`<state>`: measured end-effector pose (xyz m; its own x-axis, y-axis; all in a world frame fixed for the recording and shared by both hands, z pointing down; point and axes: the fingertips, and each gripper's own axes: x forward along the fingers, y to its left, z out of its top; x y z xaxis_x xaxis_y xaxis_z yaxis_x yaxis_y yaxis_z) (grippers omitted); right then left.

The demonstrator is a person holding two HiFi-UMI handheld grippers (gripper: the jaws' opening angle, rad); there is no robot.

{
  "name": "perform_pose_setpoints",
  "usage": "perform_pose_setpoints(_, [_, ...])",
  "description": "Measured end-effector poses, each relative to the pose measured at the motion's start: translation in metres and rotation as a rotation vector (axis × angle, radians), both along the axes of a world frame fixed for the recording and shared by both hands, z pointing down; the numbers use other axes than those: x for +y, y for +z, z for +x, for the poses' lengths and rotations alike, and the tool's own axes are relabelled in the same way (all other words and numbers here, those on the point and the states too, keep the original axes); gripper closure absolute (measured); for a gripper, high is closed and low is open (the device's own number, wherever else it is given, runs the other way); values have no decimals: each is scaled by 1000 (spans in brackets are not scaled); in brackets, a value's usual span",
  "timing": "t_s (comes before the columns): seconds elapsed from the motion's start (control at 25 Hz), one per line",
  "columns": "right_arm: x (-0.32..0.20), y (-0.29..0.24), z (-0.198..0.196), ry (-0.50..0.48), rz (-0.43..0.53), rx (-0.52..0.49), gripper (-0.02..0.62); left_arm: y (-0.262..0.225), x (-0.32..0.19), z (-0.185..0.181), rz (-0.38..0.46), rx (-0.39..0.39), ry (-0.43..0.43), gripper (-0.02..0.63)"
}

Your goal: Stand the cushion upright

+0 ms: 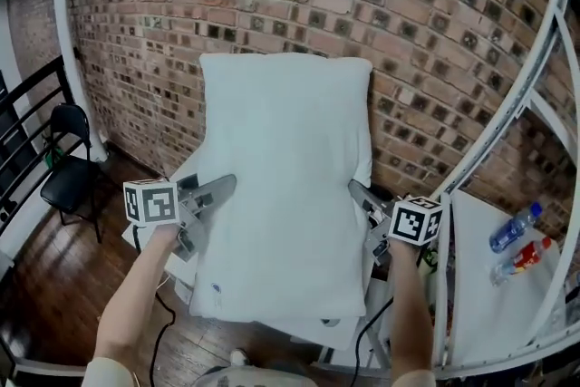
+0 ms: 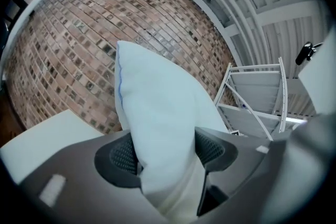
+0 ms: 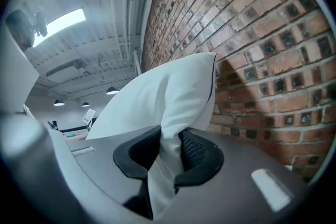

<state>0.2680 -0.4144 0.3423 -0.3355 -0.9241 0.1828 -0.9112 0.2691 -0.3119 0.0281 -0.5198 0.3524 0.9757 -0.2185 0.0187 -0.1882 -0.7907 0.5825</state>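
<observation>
The white cushion (image 1: 285,186) stands tall in the middle of the head view. Its long side runs up and down, its top edge is in front of the brick wall (image 1: 435,32), and its lower end hangs over a white worktop (image 2: 42,134). The left tool (image 1: 216,190) bites the cushion's edge at about 8 o'clock, its jaws closed part-way on a thick fold of the fabric. The right tool (image 1: 360,193) grips the opposite edge at about 4 o'clock, its jaws narrow and pinched on a thinner fold. A black folding chair (image 1: 68,177) stands on the wooden floor (image 1: 54,285) out at 9 o'clock. At 4 o'clock, beyond a white tube frame (image 1: 507,104), two bottles (image 1: 515,227) lie on another white worktop (image 1: 480,304).
</observation>
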Motion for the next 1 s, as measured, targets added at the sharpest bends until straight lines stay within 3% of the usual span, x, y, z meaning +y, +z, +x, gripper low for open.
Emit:
perform_pose_setpoints(0.24, [9, -9, 28, 206, 90, 92, 508, -3, -20, 39, 60, 15, 91, 308])
perform_pose_setpoints(0.48, [8, -16, 49, 374, 189, 215, 508, -12, -44, 71, 170, 64, 61, 298])
perform_pose_setpoints(1.0, [-30, -18, 78, 542, 323, 393, 513, -24, -97, 117, 374, 76, 54, 290])
